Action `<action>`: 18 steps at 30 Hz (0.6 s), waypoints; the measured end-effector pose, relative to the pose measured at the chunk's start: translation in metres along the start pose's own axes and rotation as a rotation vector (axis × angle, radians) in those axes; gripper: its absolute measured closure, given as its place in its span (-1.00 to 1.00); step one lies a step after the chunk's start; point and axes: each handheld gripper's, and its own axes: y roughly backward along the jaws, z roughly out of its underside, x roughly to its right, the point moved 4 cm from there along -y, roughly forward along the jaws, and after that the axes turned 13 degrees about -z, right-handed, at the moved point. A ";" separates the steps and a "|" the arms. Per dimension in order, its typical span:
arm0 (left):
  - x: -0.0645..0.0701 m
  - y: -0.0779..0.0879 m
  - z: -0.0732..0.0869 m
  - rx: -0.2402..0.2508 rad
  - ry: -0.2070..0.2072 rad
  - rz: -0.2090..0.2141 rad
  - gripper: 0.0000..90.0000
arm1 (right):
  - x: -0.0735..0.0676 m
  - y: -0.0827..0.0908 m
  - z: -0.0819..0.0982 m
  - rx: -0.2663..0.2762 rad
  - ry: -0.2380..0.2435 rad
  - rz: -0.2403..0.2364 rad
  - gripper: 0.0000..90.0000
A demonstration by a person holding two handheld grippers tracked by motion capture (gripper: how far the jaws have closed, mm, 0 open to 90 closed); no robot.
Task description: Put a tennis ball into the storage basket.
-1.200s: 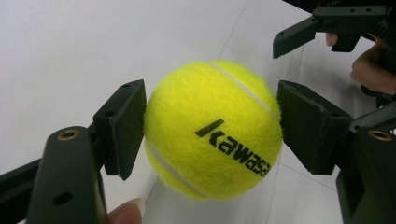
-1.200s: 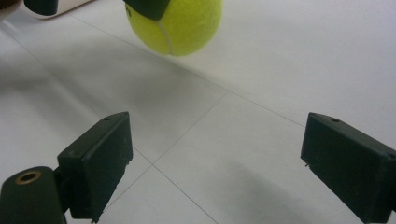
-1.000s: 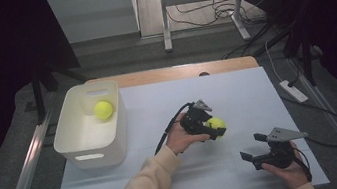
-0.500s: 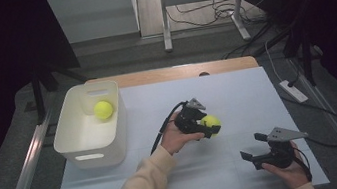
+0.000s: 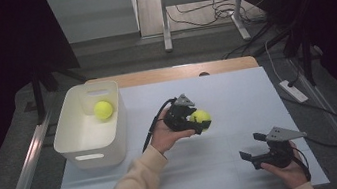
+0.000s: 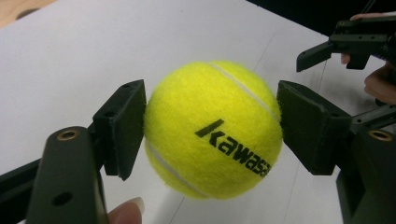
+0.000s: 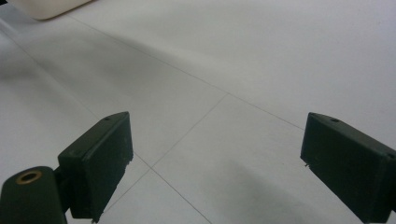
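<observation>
Tennis ball [image 6: 212, 128], bright yellow with black lettering, is clamped between the two black jaws of my left gripper [image 6: 210, 126]; one pad presses its side at nine o'clock and the other at three o'clock in the left gripper view. My thumbnail shows at the bottom edge of that view, near six o'clock. From the high view the held ball [image 5: 201, 117] sits close to the centre of the white table mat [image 5: 237, 94], in the tips of the left gripper [image 5: 195, 119], with my left hand [image 5: 165, 135] wrapped around the gripper's body and its cable looping off toward seven o'clock.

A second tennis ball [image 5: 103, 109] lies inside the white bin [image 5: 69, 134], which stands on the mat's left side, toward nine o'clock from the held ball and well apart from it.

My right gripper [image 5: 251, 147] rests low at about five o'clock from the held ball, in my right hand [image 5: 283, 168]. Its jaws stand wide apart with nothing between them; in the right gripper view only bare white mat [image 7: 224, 84] lies between the pads [image 7: 100, 161], and a corner of the bin [image 7: 46, 7] peeks in at eleven o'clock.
</observation>
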 end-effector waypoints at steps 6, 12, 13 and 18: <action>-0.006 0.007 0.000 0.017 0.021 -0.011 -0.37 | 0.000 -0.001 -0.001 0.001 0.003 0.000 -0.80; -0.009 0.017 -0.003 0.033 0.027 -0.011 -0.38 | 0.002 -0.001 -0.003 0.009 0.004 -0.002 -0.80; -0.009 0.019 -0.003 0.037 0.027 -0.016 -0.37 | 0.002 -0.002 -0.003 0.008 0.000 -0.004 -0.80; -0.012 0.026 -0.005 0.045 0.029 -0.033 -0.38 | 0.002 -0.004 -0.005 0.004 0.006 -0.008 -0.80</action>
